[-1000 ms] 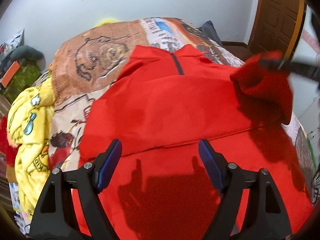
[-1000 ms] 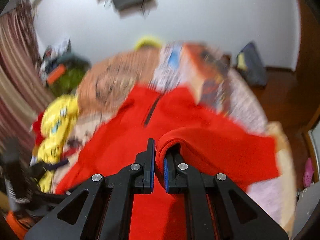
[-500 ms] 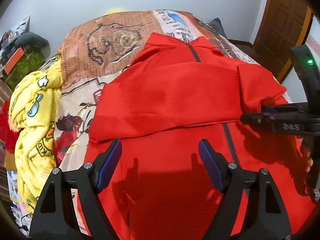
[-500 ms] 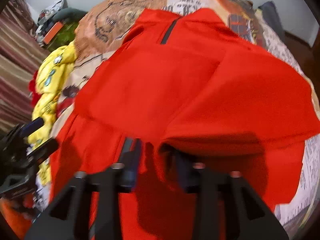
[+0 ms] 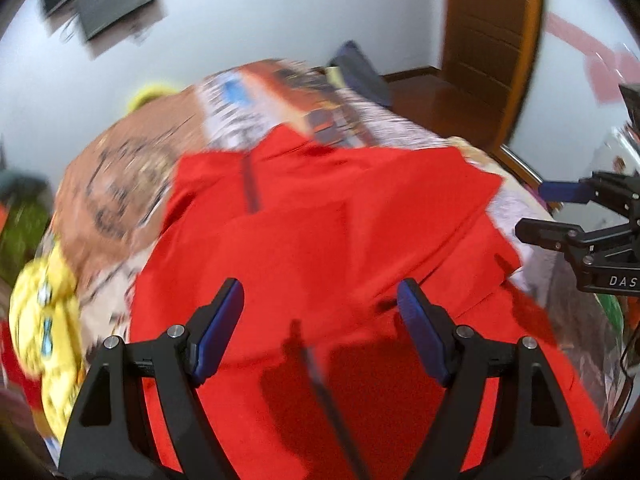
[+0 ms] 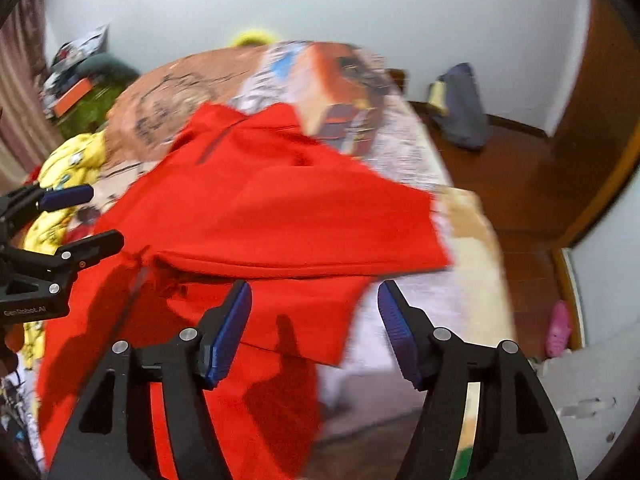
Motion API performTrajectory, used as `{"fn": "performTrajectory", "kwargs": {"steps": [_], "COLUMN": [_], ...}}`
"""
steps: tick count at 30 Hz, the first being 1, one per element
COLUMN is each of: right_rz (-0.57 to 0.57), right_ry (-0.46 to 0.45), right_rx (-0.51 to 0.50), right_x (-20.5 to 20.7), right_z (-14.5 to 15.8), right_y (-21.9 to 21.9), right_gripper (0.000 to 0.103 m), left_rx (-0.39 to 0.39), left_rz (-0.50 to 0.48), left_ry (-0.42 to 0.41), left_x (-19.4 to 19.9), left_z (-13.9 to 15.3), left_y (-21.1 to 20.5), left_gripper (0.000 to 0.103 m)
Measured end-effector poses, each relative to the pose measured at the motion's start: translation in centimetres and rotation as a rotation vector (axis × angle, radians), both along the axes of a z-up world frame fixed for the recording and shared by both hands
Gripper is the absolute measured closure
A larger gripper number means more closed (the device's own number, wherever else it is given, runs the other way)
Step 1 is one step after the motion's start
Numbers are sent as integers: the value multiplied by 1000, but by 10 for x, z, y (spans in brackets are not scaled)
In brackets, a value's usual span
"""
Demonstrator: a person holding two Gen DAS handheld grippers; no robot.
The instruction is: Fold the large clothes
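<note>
A large red garment with a dark zip at the collar lies spread on the bed, its right sleeve folded in across the chest. My left gripper hangs open above the garment's lower part, nothing between its blue pads. My right gripper is above the garment's right edge with its jaws opening; no cloth sits between them. Each gripper also shows at the edge of the other's view: the right gripper and the left gripper.
The bed carries a printed comic-style cover. A yellow cartoon blanket is bunched at the left edge. A wooden door and wood floor lie to the right, with a dark bag against the wall.
My right gripper let go of the red sleeve, which now lies folded over the chest, and drew back to the right. My left gripper shifted rightward over the garment, still open.
</note>
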State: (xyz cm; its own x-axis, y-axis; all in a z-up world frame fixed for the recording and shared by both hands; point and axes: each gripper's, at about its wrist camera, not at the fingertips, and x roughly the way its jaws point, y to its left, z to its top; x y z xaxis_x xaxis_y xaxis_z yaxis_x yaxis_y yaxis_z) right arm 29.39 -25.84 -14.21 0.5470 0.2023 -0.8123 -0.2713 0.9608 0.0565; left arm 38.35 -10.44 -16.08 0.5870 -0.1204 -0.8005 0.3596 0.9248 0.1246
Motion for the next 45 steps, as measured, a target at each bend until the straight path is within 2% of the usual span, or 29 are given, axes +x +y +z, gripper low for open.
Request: {"fn": "performTrajectory", "kwargs": {"steps": [4,8,12,14,15,16,17,19,21,26,30,33,35,38,42,45], "right_rz": [-87,-147,-166,-162,-159,-153,-147,-132,-121,-80,-47,-43,-27,-23,-20,-20], "right_ry": [15,56,86,98,100,101,100,97,90,106,154,149,147,137,126,120], "right_rx": [26,65,72,81,85,89,91,94,101,135,113,86,78,49,30,7], "right_x": [1,3,1,3,3,4,4,7,11,28,38,36,34,31,27,27], "right_z": [-9,-24,-37,-42,-43,-44,-45,-44,-43,-47,-63,-69,-70,-71,-71,-71], "right_y": [-35,-59,-70,-71,-72,-71,-71,-66,-60,-36,-16,-7,-3,1,5,9], "right_gripper": [41,41,41,41,41,41,41,41,41,41,41,41,41,40,37,36], "left_rx": [68,114,141,110,92,70,66,44,16,-91,-120,-109,-86,-74,-118,-98], "left_rz": [-117,-195,-205,-203,-204,-196,-184,-169,-134,-14,92,173,224,290,367,427], "left_ry": [20,95,156,158,157,154,154,156,147,45,-45,-64,-62,-11,142,223], "left_x": [19,36,53,58,60,62,63,67,69,73,67,59,50,36,12,0], "left_z": [-18,-51,-81,-84,-84,-81,-79,-75,-64,-15,19,25,17,-8,-63,-99], "left_y": [-56,-97,-119,-120,-120,-117,-115,-111,-100,-49,10,58,85,121,164,182], "left_gripper": [25,25,31,34,43,61,69,93,99,99,99,99,99,99,98,98]}}
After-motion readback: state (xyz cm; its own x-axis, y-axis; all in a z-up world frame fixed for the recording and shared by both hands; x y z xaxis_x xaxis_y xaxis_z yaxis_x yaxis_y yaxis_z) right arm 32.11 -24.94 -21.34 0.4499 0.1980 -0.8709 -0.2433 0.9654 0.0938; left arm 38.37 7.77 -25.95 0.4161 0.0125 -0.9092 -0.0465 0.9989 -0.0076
